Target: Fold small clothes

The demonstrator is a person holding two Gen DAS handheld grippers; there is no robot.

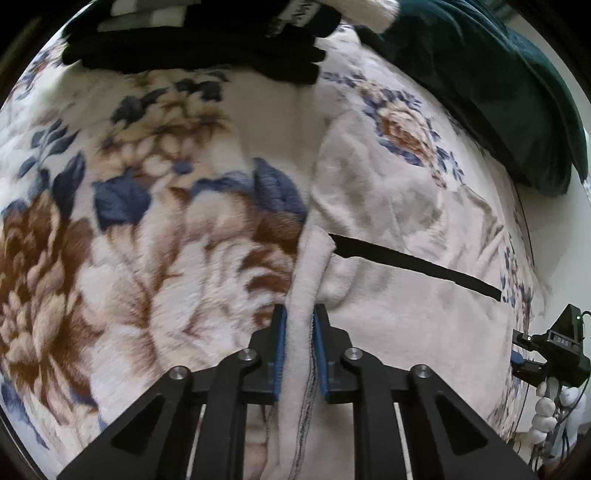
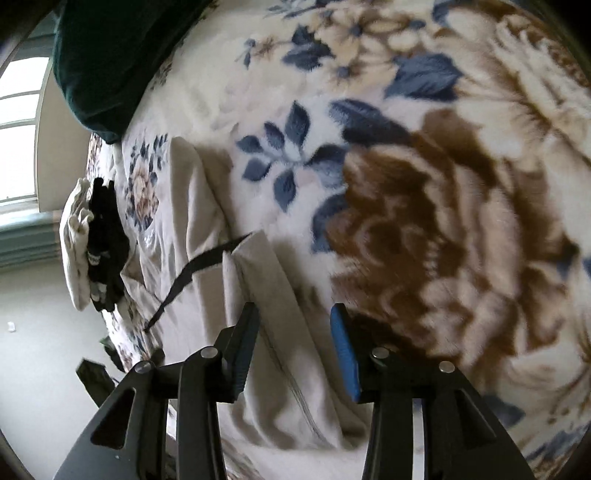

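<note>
A cream garment (image 1: 399, 206) with a black strap (image 1: 413, 260) lies spread on the floral blanket (image 1: 122, 236). My left gripper (image 1: 300, 314) is shut on a bunched fold of the cream garment, which runs up between the blue pads (image 1: 280, 354). In the right wrist view the same cream garment (image 2: 207, 229) and black strap (image 2: 195, 273) lie to the left. My right gripper (image 2: 295, 314) hangs open over a folded edge of the garment; its pads do not press the cloth. The right gripper (image 1: 524, 350) also shows at the far right of the left wrist view.
A pile of black clothes (image 1: 199, 48) with a white piece (image 1: 373, 13) sits at the blanket's far end, also seen as black clothes (image 2: 105, 236) near the bed's edge. A dark green cushion (image 1: 491, 81) lies at the upper right. A window (image 2: 18, 110) and pale floor (image 2: 37, 350) lie beyond the bed.
</note>
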